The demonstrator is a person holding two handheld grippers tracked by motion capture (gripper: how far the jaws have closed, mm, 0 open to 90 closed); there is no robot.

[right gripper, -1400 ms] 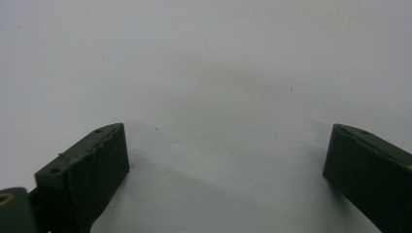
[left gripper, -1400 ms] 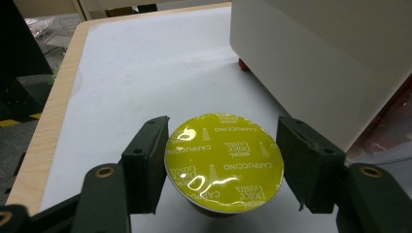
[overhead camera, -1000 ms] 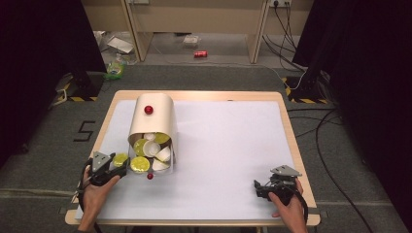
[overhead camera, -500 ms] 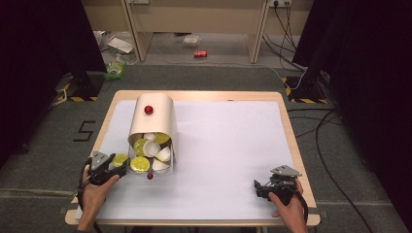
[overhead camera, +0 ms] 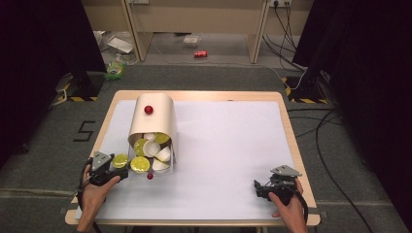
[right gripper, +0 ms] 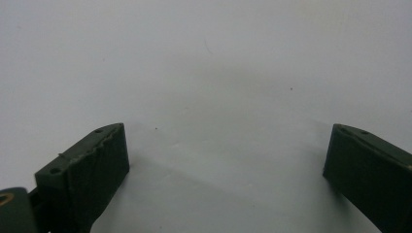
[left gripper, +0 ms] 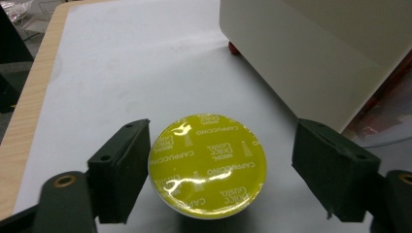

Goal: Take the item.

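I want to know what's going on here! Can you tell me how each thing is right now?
Left tool: open, jaws either side of a capsule, one jaw touching or nearly touching it.
Yellow capsule: standing on the table, foil lid up, sealed.
Container: tipped on its side, capsules spilling from its mouth.
Right tool: open, holding nothing.
Red ball: loose on the table.

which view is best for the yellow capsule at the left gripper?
Left gripper view: the yellow capsule sits large between the open jaws of the left gripper, with CAPPUCCINO readable on its foil lid. In the high view it is a small yellow disc beside the tipped container.
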